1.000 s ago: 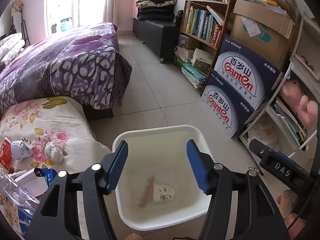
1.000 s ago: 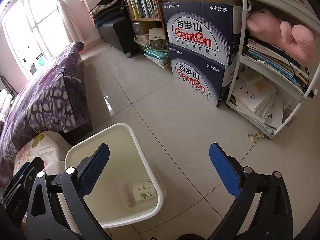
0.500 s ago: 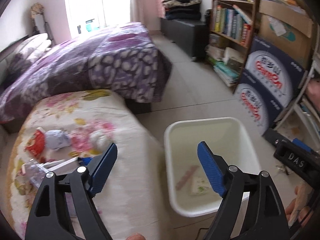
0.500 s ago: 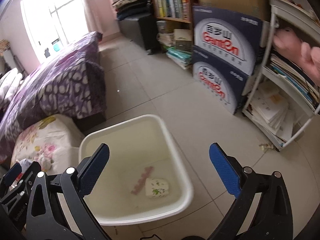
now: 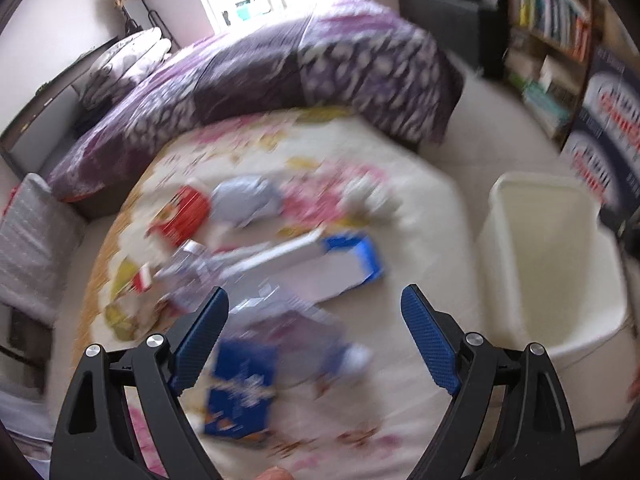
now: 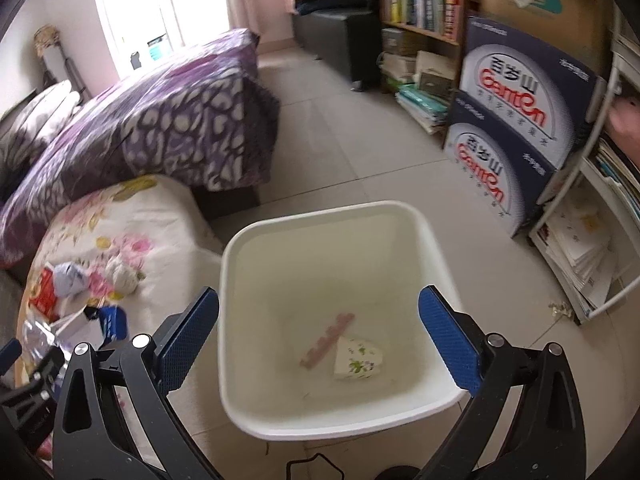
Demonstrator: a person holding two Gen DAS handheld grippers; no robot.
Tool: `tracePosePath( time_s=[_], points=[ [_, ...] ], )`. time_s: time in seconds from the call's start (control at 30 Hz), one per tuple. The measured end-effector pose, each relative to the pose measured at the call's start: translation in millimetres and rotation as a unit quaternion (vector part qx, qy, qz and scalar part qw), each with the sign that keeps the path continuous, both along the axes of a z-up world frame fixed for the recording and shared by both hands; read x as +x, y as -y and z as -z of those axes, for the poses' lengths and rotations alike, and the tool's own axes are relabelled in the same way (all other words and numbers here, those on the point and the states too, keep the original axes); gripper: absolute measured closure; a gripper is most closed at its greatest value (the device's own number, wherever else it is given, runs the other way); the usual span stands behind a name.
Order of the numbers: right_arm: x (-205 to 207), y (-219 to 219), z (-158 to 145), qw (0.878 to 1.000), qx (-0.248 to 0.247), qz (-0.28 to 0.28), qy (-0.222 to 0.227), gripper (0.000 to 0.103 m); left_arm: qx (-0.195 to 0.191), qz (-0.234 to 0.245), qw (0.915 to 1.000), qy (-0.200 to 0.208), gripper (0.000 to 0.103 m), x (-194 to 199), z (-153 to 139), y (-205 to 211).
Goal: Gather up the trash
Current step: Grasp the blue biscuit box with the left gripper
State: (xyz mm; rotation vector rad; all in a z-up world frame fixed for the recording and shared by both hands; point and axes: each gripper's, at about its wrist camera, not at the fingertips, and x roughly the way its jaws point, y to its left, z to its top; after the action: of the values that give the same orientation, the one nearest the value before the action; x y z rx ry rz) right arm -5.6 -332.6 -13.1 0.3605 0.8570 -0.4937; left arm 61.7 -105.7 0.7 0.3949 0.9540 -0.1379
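Lying diagonally in the white bin [image 6: 240, 248], a pink strip [image 6: 328, 340] sits under the gaping, empty right tool [image 6: 320, 336].

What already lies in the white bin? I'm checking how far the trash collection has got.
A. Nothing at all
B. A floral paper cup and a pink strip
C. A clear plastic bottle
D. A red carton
B: the right wrist view shows a floral paper cup on its side beside a pink strip on the bottom of the white bin.
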Motion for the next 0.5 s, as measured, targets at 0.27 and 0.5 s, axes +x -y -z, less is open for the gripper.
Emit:
tracePosePath(
  time_s=[0.27, 0.5],
  points=[
    [23, -38, 4, 0.998, 0.016, -0.055, -0.005, 0.007, 0.048, -0.006, 0.9961, -0.074, 0.017, -11, 35, -50],
    [47, -82, 11, 0.991, 0.016, -0.133, -0.019, 0.007, 0.081, 0.016, 0.9896, -0.118, 0.018, -15, 66, -66]
  ],
)
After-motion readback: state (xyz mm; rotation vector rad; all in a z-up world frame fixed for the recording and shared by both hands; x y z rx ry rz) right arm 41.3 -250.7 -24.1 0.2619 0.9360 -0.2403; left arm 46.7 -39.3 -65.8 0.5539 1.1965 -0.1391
